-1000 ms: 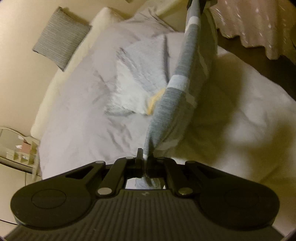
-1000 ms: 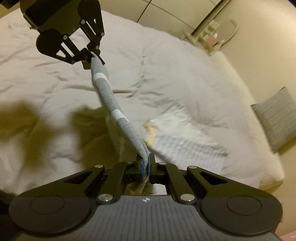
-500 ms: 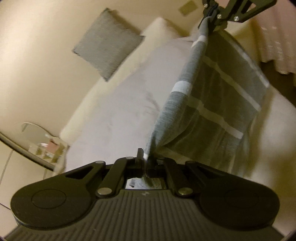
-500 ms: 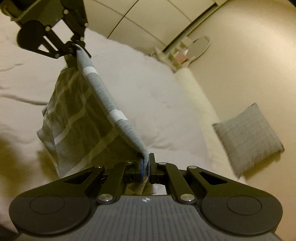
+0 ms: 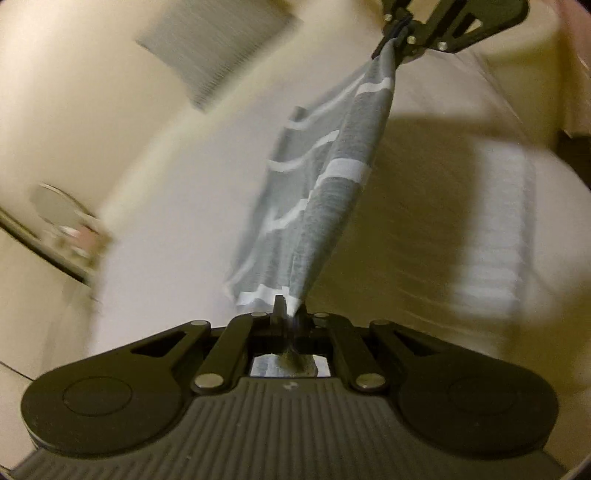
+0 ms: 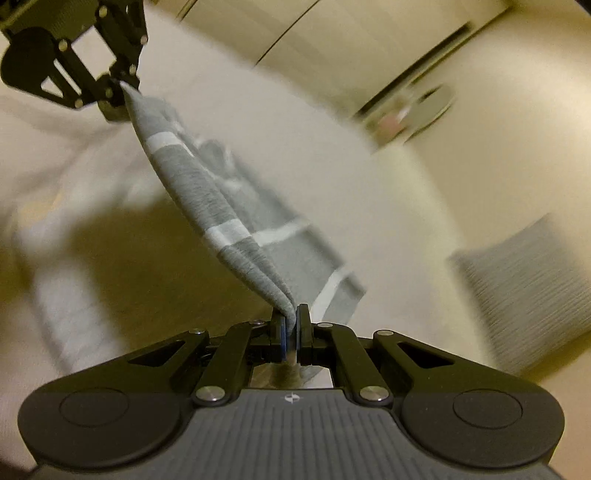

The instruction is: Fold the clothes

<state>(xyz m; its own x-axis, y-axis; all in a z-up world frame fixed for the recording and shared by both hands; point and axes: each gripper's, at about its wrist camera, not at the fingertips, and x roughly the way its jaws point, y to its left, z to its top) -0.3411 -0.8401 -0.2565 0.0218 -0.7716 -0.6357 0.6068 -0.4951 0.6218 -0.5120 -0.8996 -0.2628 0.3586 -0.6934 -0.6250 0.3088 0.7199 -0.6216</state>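
A grey garment with white stripes hangs in the air above the bed, stretched between both grippers. My left gripper is shut on one corner of it. My right gripper is shut on the opposite corner. In the left wrist view the right gripper shows at the top, pinching the cloth. In the right wrist view the left gripper shows at the top left. The loose body of the garment billows sideways below the taut edge. Both views are blurred by motion.
A bed with a pale cover lies beneath. A folded white ribbed cloth rests on it. A grey cushion leans on the beige wall. A small shelf with a mirror stands beyond the bed.
Both grippers have swung the held garment sideways and up. Its hanging body, flat half a second ago, now billows out. The views have tilted further toward the wall.
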